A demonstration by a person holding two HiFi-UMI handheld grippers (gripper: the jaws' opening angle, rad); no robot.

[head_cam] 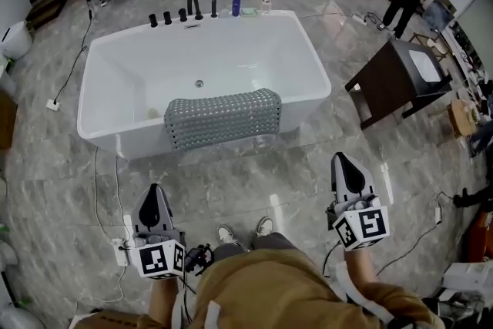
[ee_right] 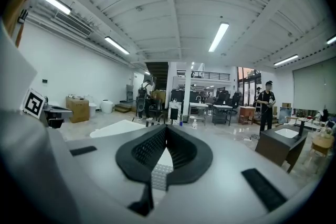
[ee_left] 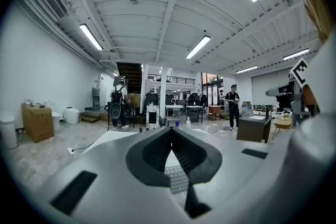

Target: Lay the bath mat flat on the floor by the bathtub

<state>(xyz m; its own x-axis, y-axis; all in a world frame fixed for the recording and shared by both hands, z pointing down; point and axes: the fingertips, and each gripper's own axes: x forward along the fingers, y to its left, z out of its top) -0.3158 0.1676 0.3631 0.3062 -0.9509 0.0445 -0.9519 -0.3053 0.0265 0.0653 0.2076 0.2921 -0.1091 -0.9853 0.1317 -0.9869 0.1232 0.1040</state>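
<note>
**Bath mat on tub rim; both grippers shut and empty**

1. Floor (head_cam: 254, 181): glossy grey stone, bare along the near side of the tub. This strip is the likely target. A polished surface may let the mat slide once it is down.
2. Tub (head_cam: 231, 50): white and freestanding, lying across the view. Its near rim carries the mat.
3. Cabinet (head_cam: 397, 81): dark, standing to the tub's right, well apart from the target strip.
4. Mat (head_cam: 223, 118): grey and studded, draped over the middle of the near rim, hanging partly inside and partly outside. It is not on the floor, so the task appears not yet begun. Risk: a pull at one corner could drag it crooked or tip it into the tub. Risk: a release with slack could leave a fold or a turned-under edge.
5. Left gripper (head_cam: 153, 196): jaws together, nothing between them. It is held low, near the person's feet, well short of the mat.
6. Right gripper (head_cam: 345, 166): jaws together and empty, likewise short of the mat. Both must open before any grasp, as a closed tip would only push the mat off the rim.
7. Cable (head_cam: 96, 181): it runs along the floor at the left, near the tub's corner. A mat edge laid over it would not lie flat.
</note>
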